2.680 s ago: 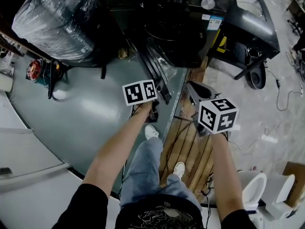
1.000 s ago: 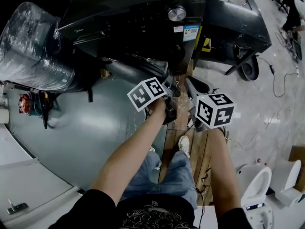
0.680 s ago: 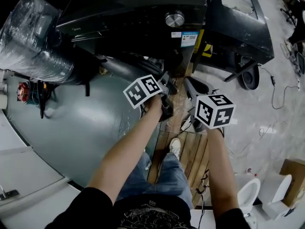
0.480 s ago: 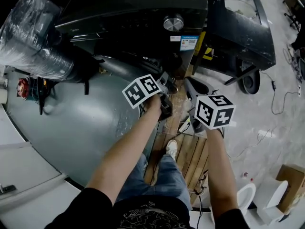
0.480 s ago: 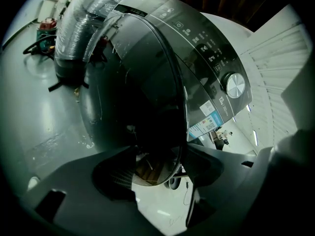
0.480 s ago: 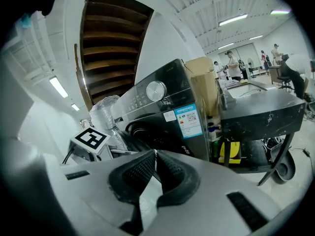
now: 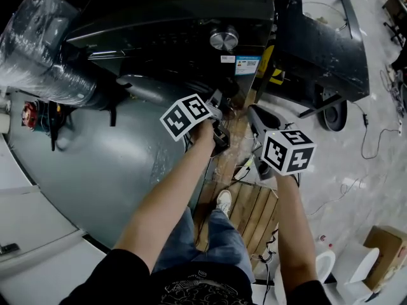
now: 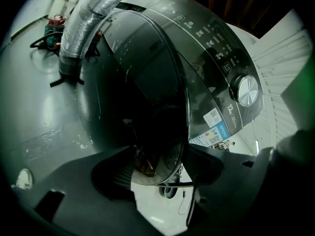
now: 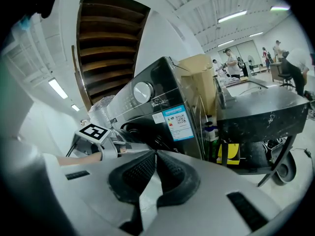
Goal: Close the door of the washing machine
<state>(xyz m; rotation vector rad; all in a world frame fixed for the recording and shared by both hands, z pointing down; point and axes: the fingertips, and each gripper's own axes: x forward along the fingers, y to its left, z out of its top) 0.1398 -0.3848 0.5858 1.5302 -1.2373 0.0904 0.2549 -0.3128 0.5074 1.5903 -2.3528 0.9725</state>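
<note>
The dark washing machine (image 7: 178, 18) with a silver knob (image 7: 224, 39) stands at the top of the head view. Its round glass door (image 8: 147, 107) is swung close to the front panel; whether it is latched I cannot tell. My left gripper (image 7: 219, 107) is at the door's lower edge. In the left gripper view its jaws (image 8: 162, 176) stand wide and have just been opening, with the door's rim between them and the pads not pressing on it. My right gripper (image 7: 254, 116) hangs right of the left one, away from the door, its pads (image 9: 155, 156) shut on nothing.
A plastic-wrapped bundle (image 7: 38, 43) leans left of the machine. A dark table on wheels (image 7: 324, 37) stands to its right. I stand on a wooden pallet (image 7: 245, 215) beside grey-green floor (image 7: 95, 170). A cardboard box (image 7: 385, 240) lies at lower right. People (image 9: 231, 60) are far behind.
The door has swung from wide open towards the machine's front. My left gripper has moved in with it towards the machine, and the right one has followed beside it.
</note>
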